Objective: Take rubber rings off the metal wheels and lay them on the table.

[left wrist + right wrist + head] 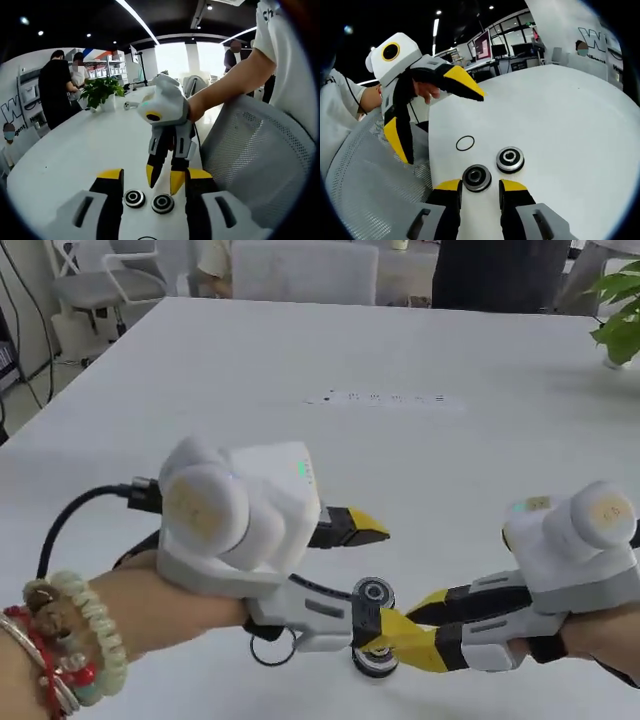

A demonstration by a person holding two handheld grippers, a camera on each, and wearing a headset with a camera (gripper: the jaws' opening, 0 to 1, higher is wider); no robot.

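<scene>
The right gripper holds its yellow-tipped fingers a little apart on either side of a round silver metal wheel with a dark rim. Whether the pads actually touch it is hard to tell. A second matching metal wheel lies just beside it at 2 o'clock. At 11 o'clock a thin black rubber ring lies flat on the white table. The left gripper is spread wide, and in its own view both wheels sit between its fingers.
</scene>
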